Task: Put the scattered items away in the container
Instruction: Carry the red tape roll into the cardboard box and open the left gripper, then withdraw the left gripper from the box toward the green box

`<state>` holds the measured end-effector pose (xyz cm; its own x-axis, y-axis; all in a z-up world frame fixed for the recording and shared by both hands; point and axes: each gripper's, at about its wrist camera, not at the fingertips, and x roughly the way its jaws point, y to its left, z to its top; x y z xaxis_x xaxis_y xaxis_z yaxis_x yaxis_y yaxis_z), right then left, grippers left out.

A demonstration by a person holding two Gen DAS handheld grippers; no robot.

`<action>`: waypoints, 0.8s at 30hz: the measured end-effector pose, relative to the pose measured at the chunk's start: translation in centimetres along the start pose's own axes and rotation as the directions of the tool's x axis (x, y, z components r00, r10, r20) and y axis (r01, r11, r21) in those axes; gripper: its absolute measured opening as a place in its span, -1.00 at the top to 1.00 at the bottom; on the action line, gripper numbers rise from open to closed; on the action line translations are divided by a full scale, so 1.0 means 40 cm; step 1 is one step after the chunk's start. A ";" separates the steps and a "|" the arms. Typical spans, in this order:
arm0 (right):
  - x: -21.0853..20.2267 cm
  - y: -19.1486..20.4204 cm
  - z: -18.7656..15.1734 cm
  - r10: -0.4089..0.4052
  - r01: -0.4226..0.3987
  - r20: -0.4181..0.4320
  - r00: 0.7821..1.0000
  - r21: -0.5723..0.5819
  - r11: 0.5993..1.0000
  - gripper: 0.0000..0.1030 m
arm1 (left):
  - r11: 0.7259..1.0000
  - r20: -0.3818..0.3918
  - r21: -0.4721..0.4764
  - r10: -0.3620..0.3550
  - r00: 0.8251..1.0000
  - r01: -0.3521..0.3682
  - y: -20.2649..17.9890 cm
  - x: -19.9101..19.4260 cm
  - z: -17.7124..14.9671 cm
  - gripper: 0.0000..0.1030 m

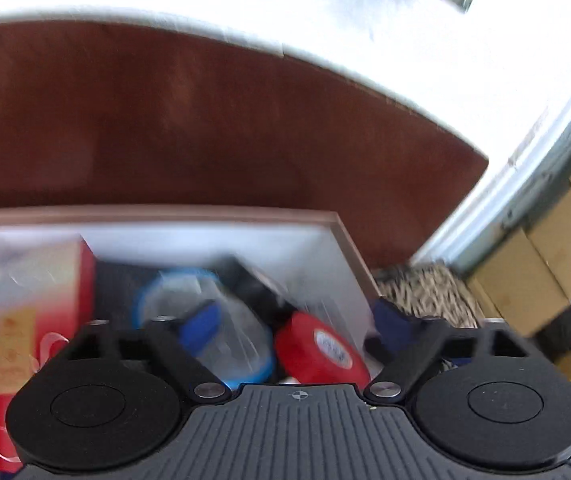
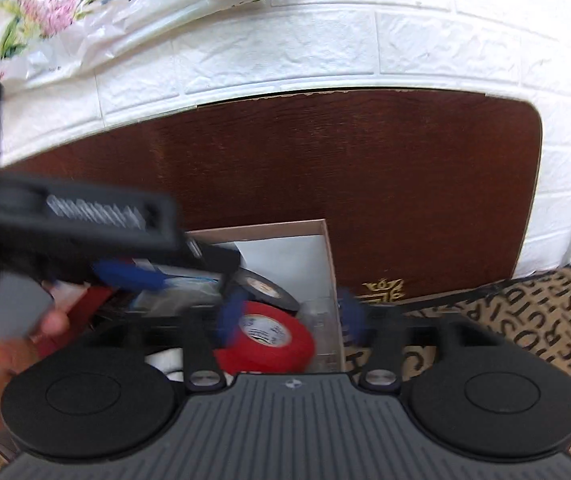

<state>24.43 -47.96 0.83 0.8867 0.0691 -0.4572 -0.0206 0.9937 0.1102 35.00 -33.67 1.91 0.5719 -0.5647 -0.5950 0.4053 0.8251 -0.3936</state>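
An open box (image 1: 341,232) with a white inside holds a red carton (image 1: 25,320), a clear roll with a blue rim (image 1: 245,344), a red tape roll (image 1: 321,354) and a black tape roll (image 2: 263,286). My left gripper (image 1: 297,320) hangs open over the box, nothing pressed between its blue pads (image 1: 205,320). My right gripper (image 2: 291,314) is open too, astride the box's right wall (image 2: 327,256). Its left pad is over the red tape roll (image 2: 269,338) and its right pad is outside the box. The left tool's black body (image 2: 77,220) crosses the right wrist view.
The box stands on a patterned mat (image 2: 525,320) against a dark brown wooden panel (image 2: 365,180) and a white brick-pattern wall (image 2: 405,32). Cardboard boxes (image 1: 545,260) are stacked at the right. A hand (image 2: 5,360) grips the left tool. Flowered plastic sheet (image 2: 65,8) hangs above.
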 end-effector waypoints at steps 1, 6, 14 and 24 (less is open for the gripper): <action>-0.003 0.003 -0.004 0.000 0.000 0.006 1.000 -0.008 1.000 -0.56 | 1.000 0.015 0.001 0.006 1.000 -0.006 0.003 -0.009 0.000 -0.89; -0.031 0.030 -0.022 -0.010 0.011 0.013 1.000 -0.055 0.998 -0.98 | 0.999 0.039 0.008 0.037 0.999 -0.038 0.018 -0.056 -0.015 -0.95; -0.104 0.083 -0.029 0.025 -0.024 0.020 0.999 -0.061 0.998 -1.00 | 0.975 0.150 0.107 0.178 0.972 -0.195 -0.011 -0.187 -0.087 -1.00; -0.240 0.181 -0.053 0.040 -0.032 0.060 0.997 -0.140 0.990 -1.00 | 0.943 0.275 0.172 0.231 0.933 -0.284 -0.052 -0.359 -0.204 -1.00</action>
<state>14.78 -41.24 4.14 0.9114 0.1037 -0.3984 -0.1129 0.9936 0.0003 20.12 -27.15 5.53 0.8234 -0.3407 -0.4539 0.3422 0.9360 -0.0819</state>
